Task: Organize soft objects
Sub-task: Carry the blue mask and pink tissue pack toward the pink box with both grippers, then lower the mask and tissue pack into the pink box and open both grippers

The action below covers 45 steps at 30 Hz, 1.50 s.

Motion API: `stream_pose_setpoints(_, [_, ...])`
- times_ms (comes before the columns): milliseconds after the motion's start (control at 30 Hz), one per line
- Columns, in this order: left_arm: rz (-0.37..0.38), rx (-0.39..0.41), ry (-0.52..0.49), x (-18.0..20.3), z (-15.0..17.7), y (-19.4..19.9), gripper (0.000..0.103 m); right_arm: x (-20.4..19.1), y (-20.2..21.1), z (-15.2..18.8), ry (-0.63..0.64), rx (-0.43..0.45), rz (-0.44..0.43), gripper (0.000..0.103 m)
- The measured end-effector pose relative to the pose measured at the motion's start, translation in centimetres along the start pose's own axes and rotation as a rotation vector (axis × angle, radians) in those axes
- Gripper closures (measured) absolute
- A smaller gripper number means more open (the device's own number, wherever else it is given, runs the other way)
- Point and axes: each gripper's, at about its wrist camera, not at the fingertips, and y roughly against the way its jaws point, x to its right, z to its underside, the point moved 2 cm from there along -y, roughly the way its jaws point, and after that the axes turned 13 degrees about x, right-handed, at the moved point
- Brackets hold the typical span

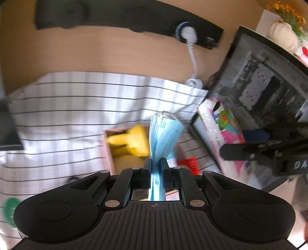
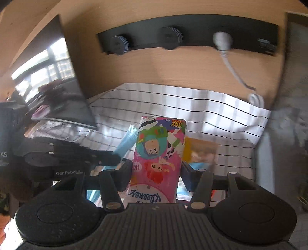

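Observation:
My left gripper point(image 1: 155, 163) is shut on a blue face mask point(image 1: 163, 134), which stands bunched up above the jaws over the striped cloth point(image 1: 77, 107). Below it a small cardboard box point(image 1: 109, 153) holds a yellow soft item point(image 1: 130, 142). My right gripper point(image 2: 156, 167) is shut on a pink Kleenex tissue pack point(image 2: 159, 153) with cartoon print, held upright. In the left wrist view the pack point(image 1: 217, 123) and right gripper point(image 1: 250, 150) are at the right. In the right wrist view the left gripper point(image 2: 77, 155) and the mask point(image 2: 127, 142) are at the left.
A black power strip point(image 1: 125, 17) with a white plug point(image 1: 187, 34) is on the wooden wall. A dark monitor point(image 1: 269, 82) stands right, with a white pumpkin point(image 1: 283, 36) behind. A red item point(image 1: 189, 164) lies on the cloth by the box point(image 2: 202, 152).

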Motion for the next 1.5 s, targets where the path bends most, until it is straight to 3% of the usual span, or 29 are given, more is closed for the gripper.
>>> stream_pose_setpoints(167, [0.058, 0.097, 0.171, 0.4, -0.3, -2.5, 0.091, 3.1, -0.2, 0.6, -0.039, 0.047, 0.04, 0.05])
stream_pose_setpoints(333, [0.026, 0.372, 0.127, 0.7, -1.6, -3.5, 0.091, 4.4, -1.2, 1.2, -0.02, 0.143, 0.077, 0.05])
stream_pose_setpoints(433, [0.03, 0.466, 0.179, -0.2, -1.8, -4.8, 0.091, 5.2, -2.5, 1.5, -0.027, 0.194, 0.1, 0.05])
stream_pose_setpoints(500, [0.005, 0.488, 0.203, -1.0, -1.1, -5.8, 0.091, 5.8, -3.9, 1.6, -0.047, 0.209, 0.103, 0.05])
stream_pose_setpoints(667, [-0.054, 0.403, 0.245, -3.1, 2.5, -9.4, 0.091, 6.8, -7.2, 2.8, -0.055, 0.184, 0.099, 0.05])
stream_pose_setpoints(800, [-0.041, 0.238, 0.258, -3.7, 4.6, -11.6, 0.087, 7.8, -9.9, 4.3, -0.079, 0.112, 0.089, 0.05])
stream_pose_setpoints(867, [-0.053, 0.127, 0.247, -4.0, 5.5, -12.7, 0.082, 8.0, -10.2, 4.7, -0.104, 0.103, 0.061, 0.05])
stream_pose_setpoints(933, [-0.109, 0.086, 0.187, -4.0, 6.2, -13.3, 0.07, 7.7, -10.1, 4.5, -0.122, 0.116, 0.008, 0.05])
stream_pose_setpoints(1033, [-0.105, 0.068, 0.109, -3.7, 7.2, -13.3, 0.072, 6.7, -10.5, 3.7, -0.139, 0.108, -0.082, 0.049])
stream_pose_setpoints(1200, [-0.093, 0.053, 0.08, -4.1, 8.2, -12.4, 0.073, 6.9, -13.9, 3.4, -0.289, 0.048, -0.192, 0.049])
stream_pose_setpoints(1400, [-0.104, 0.067, 0.091, -3.9, 7.7, -9.9, 0.076, 7.5, -18.1, 5.5, -0.303, -0.05, -0.09, 0.052])
stream_pose_setpoints(1500, [-0.101, 0.125, 0.142, -4.3, 7.1, -7.7, 0.076, 7.7, -18.6, 6.9, -0.292, -0.069, -0.076, 0.052])
